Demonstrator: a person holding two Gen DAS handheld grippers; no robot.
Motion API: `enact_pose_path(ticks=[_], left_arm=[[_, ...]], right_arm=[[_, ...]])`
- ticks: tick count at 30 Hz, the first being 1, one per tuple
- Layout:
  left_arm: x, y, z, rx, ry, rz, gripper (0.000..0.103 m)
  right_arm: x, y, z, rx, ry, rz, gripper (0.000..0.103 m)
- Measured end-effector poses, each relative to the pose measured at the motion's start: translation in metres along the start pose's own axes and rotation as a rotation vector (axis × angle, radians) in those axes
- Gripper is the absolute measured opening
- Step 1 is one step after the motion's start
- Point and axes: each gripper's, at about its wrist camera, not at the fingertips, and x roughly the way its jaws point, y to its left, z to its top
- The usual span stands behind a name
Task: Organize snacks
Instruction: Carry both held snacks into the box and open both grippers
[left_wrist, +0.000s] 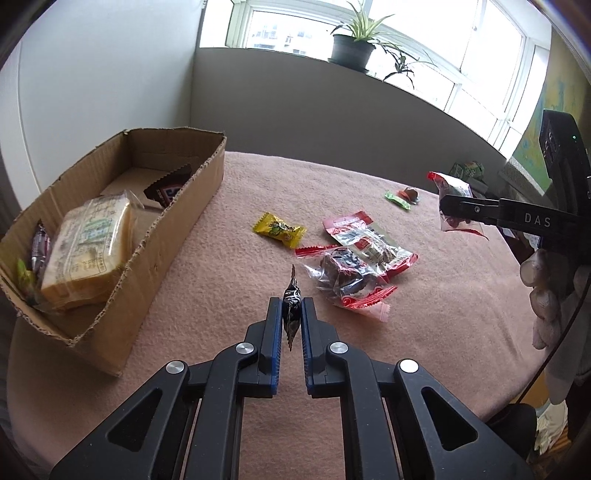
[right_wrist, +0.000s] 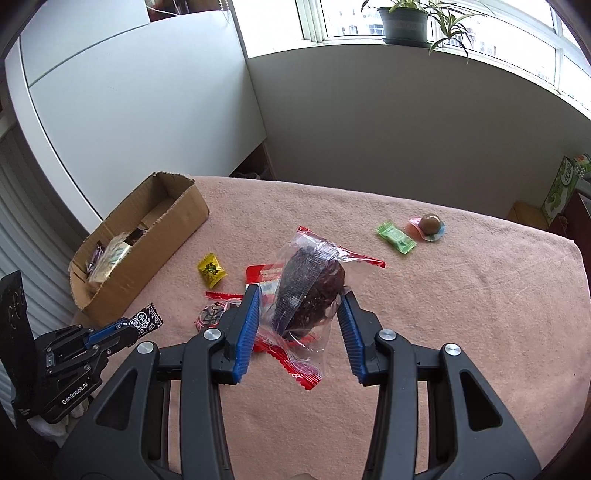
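- The box (left_wrist: 122, 236) is my landmark: torn brown cardboard at the left end of the pink cloth (left_wrist: 424, 306). It already holds a yellowish pack (left_wrist: 88, 243), a dark wrapper and a couple of small sweets.
- Just right of the box, the left gripper (left_wrist: 291, 314) is clamped on a small black candy (left_wrist: 291, 312) with white print, held edge-on. Looks feather light and crinkly, so pinching the body rather than the twisted tail seems smart.
- Further right of the box, lying on the cloth: a yellow candy (left_wrist: 279, 229), then a pile of red-and-clear packets (left_wrist: 354, 258) overlapping each other.
- Well right of the box, the right gripper (right_wrist: 301, 310) has a clear bag (right_wrist: 306, 291) with red edges and a dark lumpy snack inside, held up off the cloth. The jaws are fairly wide, pressing on the film. I'd guess slippery plastic, soft contents, so grab the bulge, not the loose edge.
- Farthest from the box: a green candy (right_wrist: 395, 236) and a brown ball (right_wrist: 430, 223) on a pastel wrapper, close together.
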Motion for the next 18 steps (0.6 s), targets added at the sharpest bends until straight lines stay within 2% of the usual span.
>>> enact_pose_path(ticks=[9, 18], left_arm=[[-0.034, 0.022, 0.019, -0.035, -0.087, 0.028, 0.008], [-0.054, 0.07, 0.05, -0.076, -0.157, 0.095, 0.008]], right_arm=[[-0.005, 0.044, 0.019, -0.058, -0.031, 0.07, 0.044], [0.023, 0.102, 0.054, -0.13, -0.037, 0.147, 0.044]])
